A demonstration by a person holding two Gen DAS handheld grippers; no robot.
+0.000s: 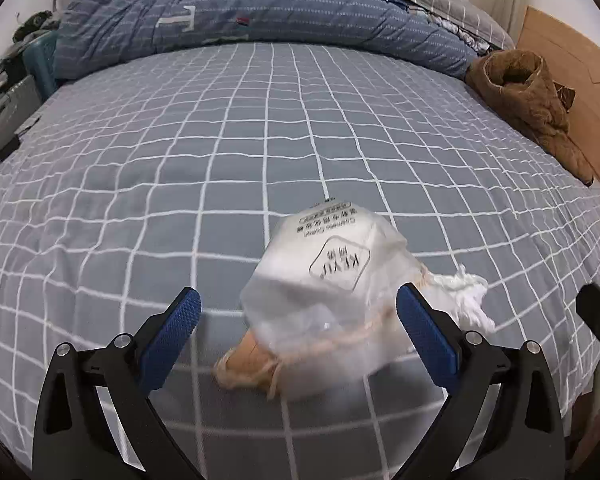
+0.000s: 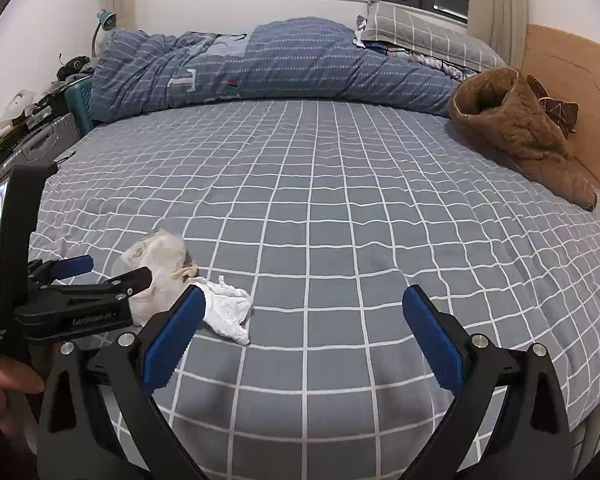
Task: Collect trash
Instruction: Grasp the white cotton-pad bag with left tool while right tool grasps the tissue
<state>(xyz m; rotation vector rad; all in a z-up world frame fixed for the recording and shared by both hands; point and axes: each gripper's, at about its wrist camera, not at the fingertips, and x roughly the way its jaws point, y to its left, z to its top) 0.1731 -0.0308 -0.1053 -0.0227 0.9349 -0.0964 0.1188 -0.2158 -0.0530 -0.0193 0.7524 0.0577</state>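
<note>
A clear plastic bag (image 1: 324,284) with printed text and white contents lies on the grey checked bed sheet (image 1: 220,152), near the front edge. It has a tan drawstring. My left gripper (image 1: 298,320) is open, its blue pads on either side of the bag, not closed on it. A crumpled white tissue (image 1: 468,296) lies just right of the bag; it also shows in the right wrist view (image 2: 230,310), with the bag (image 2: 156,264) and the left gripper (image 2: 112,272) beside it. My right gripper (image 2: 304,332) is open and empty over bare sheet, right of the tissue.
A rolled blue duvet (image 2: 268,64) lies along the far side of the bed, with a grey pillow (image 2: 420,32). A brown fleece garment (image 2: 516,128) lies at the right by the wooden headboard (image 2: 568,80). Clutter and a case (image 2: 40,144) stand at the left.
</note>
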